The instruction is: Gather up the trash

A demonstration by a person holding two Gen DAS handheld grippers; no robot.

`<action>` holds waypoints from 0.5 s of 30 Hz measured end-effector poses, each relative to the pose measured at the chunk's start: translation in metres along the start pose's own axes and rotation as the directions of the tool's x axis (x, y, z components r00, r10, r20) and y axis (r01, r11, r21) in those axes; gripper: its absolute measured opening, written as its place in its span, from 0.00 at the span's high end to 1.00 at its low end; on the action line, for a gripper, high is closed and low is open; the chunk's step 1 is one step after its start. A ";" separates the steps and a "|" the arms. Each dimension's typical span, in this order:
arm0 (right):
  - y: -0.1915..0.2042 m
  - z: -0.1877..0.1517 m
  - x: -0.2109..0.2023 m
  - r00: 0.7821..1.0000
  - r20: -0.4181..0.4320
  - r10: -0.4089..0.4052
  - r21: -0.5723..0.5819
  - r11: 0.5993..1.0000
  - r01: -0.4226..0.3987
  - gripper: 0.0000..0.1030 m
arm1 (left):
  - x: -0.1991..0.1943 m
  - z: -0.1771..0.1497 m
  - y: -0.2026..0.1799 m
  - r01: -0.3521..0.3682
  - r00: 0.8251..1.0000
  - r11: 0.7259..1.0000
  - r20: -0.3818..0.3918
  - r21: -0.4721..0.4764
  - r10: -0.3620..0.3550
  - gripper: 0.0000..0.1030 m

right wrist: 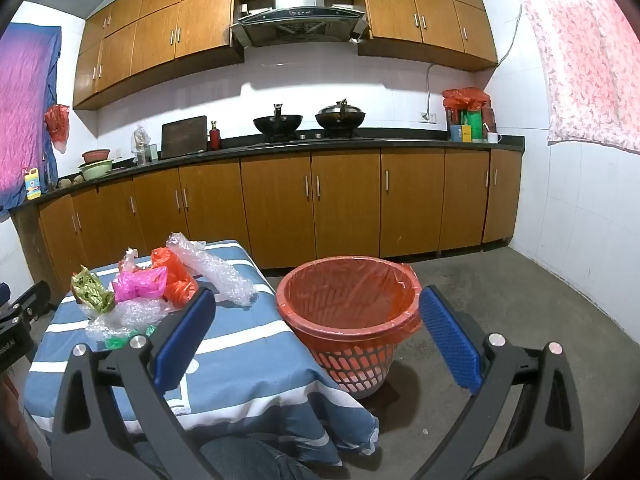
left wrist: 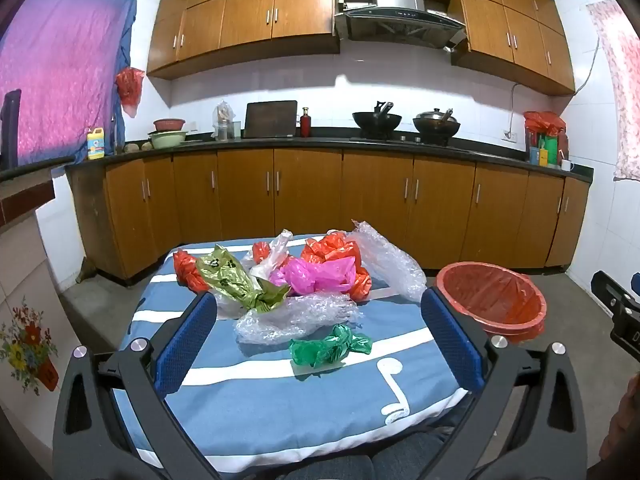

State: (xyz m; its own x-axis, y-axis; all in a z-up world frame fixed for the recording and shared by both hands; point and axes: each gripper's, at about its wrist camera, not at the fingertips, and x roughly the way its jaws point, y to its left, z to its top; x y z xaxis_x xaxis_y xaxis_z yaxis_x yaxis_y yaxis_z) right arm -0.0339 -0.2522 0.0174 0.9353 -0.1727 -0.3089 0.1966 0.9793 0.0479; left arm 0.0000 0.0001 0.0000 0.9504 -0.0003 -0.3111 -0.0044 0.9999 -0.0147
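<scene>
A pile of crumpled trash lies on a small table with a blue-and-white striped cloth (left wrist: 248, 392): a green bag (left wrist: 328, 346), bubble wrap (left wrist: 296, 316), a pink bag (left wrist: 316, 276), an olive-gold wrapper (left wrist: 236, 276), orange bags (left wrist: 332, 250) and a second bubble wrap piece (left wrist: 390, 258). My left gripper (left wrist: 320, 332) is open and empty, held above the table's near edge, with the green bag between its fingers in view. My right gripper (right wrist: 318, 330) is open and empty, facing a red basket lined with an orange bag (right wrist: 348, 304) on the floor right of the table (right wrist: 240, 332).
Brown base cabinets (left wrist: 308, 200) with a dark countertop run along the back wall, carrying two woks (left wrist: 404, 122), basins and bottles. Bare concrete floor (right wrist: 500, 288) stretches right of the basket. A tiled wall with a flower decal (left wrist: 28, 344) is at the left.
</scene>
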 end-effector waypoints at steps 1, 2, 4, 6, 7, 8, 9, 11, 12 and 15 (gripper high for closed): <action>0.000 0.000 0.000 1.000 0.000 0.000 0.001 1.000 0.000 0.04 | 0.000 0.000 0.000 0.000 1.000 1.000 0.001 0.000 0.000 0.02; 0.000 0.000 0.000 1.000 0.000 0.000 0.001 1.000 0.000 0.04 | 0.000 0.000 0.000 0.000 1.000 1.000 0.000 0.001 0.000 0.02; 0.000 0.000 0.000 1.000 -0.001 0.001 0.004 1.000 -0.001 0.04 | 0.000 0.000 0.000 -0.001 1.000 1.000 0.000 0.004 0.001 0.02; 0.000 0.000 0.000 1.000 0.000 0.001 0.004 1.000 -0.001 0.04 | 0.000 0.000 0.000 -0.001 1.000 1.000 0.000 0.003 0.001 0.02; 0.000 0.000 0.000 1.000 0.000 0.001 0.003 1.000 -0.001 0.04 | 0.000 0.000 0.000 -0.002 1.000 1.000 -0.001 0.003 0.002 0.02; 0.001 0.000 0.000 1.000 0.001 0.001 0.003 1.000 -0.001 0.04 | 0.000 0.000 0.000 -0.002 1.000 1.000 -0.001 0.003 0.002 0.02; 0.000 0.000 0.000 1.000 -0.001 0.002 0.005 1.000 -0.002 0.04 | 0.000 0.000 0.000 -0.002 1.000 1.000 0.001 0.005 0.002 0.02; 0.000 0.000 0.000 1.000 -0.001 0.002 0.006 1.000 -0.002 0.04 | 0.000 0.000 0.000 -0.002 1.000 1.000 0.002 0.005 0.002 0.02; -0.001 0.000 0.000 1.000 -0.001 0.002 0.005 1.000 -0.002 0.04 | 0.000 0.000 0.000 -0.002 1.000 1.000 0.001 0.006 0.002 0.02; -0.001 0.000 0.000 1.000 0.000 0.002 0.004 1.000 -0.002 0.04 | 0.000 0.000 0.000 -0.002 1.000 1.000 0.001 0.005 0.002 0.02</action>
State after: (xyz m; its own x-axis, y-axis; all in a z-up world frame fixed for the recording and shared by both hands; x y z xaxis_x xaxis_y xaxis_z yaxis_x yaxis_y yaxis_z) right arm -0.0340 -0.2530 0.0169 0.9359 -0.1703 -0.3085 0.1954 0.9793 0.0523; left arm 0.0000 0.0000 0.0000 0.9506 0.0015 -0.3103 -0.0047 0.9999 -0.0093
